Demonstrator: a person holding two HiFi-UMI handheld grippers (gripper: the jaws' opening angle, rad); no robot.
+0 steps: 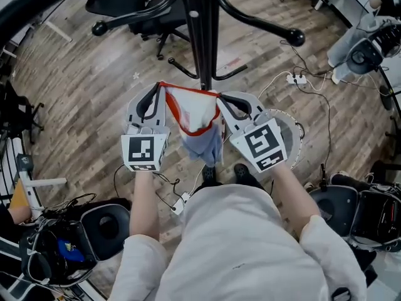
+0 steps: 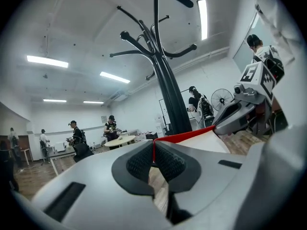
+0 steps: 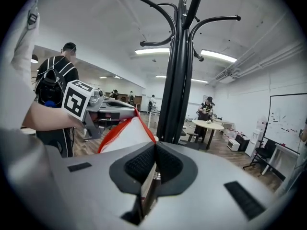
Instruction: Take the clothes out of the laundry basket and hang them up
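Observation:
A white garment [image 1: 195, 113] with a red-trimmed opening and a pale blue part hanging below is stretched between my two grippers. In the head view my left gripper [image 1: 160, 88] is shut on the red trim at the left end, and my right gripper [image 1: 221, 96] is shut on it at the right end. The black coat rack [image 1: 205, 30] stands just beyond the garment. In the left gripper view the red trim [image 2: 192, 134] runs from the closed left gripper [image 2: 153, 146] towards the other one. The right gripper [image 3: 154, 146] pinches the same trim [image 3: 127, 128]. A white laundry basket [image 1: 289, 137] sits on the floor below my right hand.
A black office chair [image 1: 138, 8] stands behind the rack at the left, and a power strip [image 1: 296, 78] with cables lies to the right. Dark bags [image 1: 103, 227] rest on the floor at both sides of my feet. People stand around a round table [image 3: 207, 124] farther back.

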